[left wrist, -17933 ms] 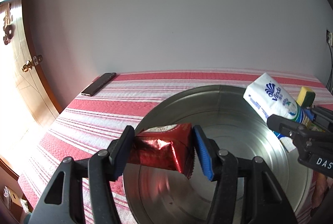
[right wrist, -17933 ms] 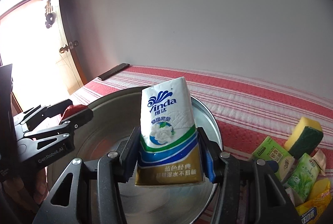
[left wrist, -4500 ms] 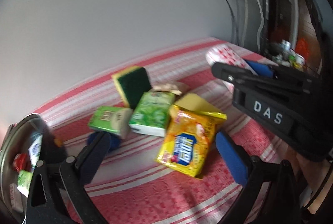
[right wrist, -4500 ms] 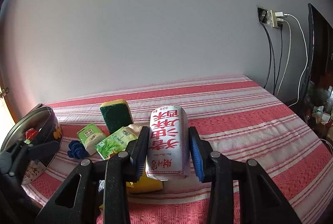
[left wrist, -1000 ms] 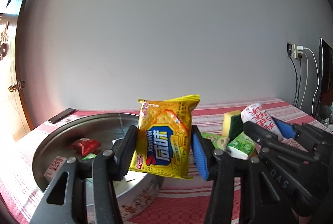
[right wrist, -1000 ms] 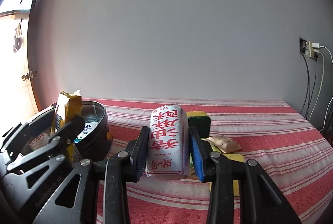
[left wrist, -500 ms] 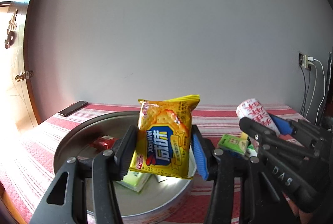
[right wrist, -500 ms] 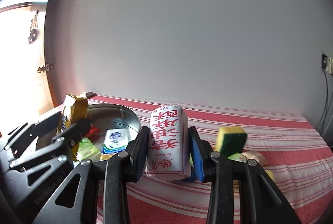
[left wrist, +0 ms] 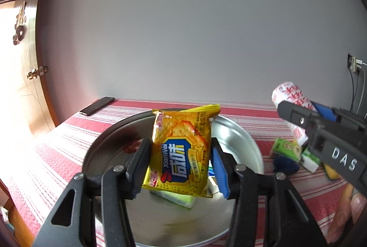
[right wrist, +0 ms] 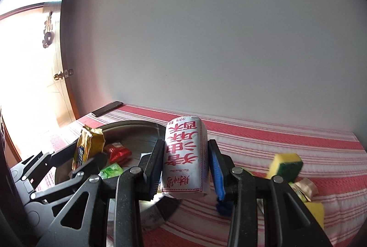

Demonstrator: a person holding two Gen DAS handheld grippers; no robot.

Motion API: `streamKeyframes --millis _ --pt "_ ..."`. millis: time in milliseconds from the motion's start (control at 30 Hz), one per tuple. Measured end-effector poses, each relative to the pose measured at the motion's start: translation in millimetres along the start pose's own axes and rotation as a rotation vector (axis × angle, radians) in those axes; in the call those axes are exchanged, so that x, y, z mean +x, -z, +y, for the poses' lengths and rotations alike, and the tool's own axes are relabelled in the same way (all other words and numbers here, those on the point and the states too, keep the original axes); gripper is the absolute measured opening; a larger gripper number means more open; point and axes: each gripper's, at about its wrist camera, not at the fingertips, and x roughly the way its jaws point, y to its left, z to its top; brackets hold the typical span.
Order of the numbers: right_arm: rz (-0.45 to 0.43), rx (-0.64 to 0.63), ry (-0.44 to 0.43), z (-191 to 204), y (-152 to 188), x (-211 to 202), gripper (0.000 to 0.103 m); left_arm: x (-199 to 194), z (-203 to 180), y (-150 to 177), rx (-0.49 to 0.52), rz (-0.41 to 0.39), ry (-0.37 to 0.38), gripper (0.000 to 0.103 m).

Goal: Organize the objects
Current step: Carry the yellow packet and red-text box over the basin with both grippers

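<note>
My left gripper (left wrist: 180, 165) is shut on a yellow cracker packet (left wrist: 181, 153) and holds it above the round metal tin (left wrist: 238, 134). The packet also shows in the right wrist view (right wrist: 86, 146). My right gripper (right wrist: 184, 166) is shut on a white packet with red characters (right wrist: 185, 155), held at the tin's right rim (right wrist: 128, 124). That packet also shows in the left wrist view (left wrist: 291, 98). Inside the tin lie a red packet (right wrist: 117, 151) and a green packet (right wrist: 112, 170).
On the red striped cloth right of the tin lie a yellow-green sponge (right wrist: 286, 164), a green tissue pack (left wrist: 285, 148), a blue item (left wrist: 285, 165) and a tan wrapper (right wrist: 306, 186). A phone (left wrist: 97, 106) lies at the far left corner. A door stands at the left.
Both grippers have moved left toward the tin with their packets still held. The yellow packet is now over the tin's inside, and the white packet has reached the tin's right rim.
</note>
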Motion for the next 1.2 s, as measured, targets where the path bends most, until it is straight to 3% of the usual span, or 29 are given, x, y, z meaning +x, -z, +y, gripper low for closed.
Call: streamKeyframes --millis 300,533,1200 --pt "0.031 -0.036 -0.052 37 -7 17 0.040 14 25 -2 -0.017 0.041 -0.040 0.051" --pt "0.058 -0.035 -0.072 40 -11 31 0.040 24 36 -2 -0.014 0.074 -0.071 0.051" --pt "0.163 -0.047 -0.117 59 -5 72 0.041 48 53 -1 0.001 0.204 -0.063 0.051"
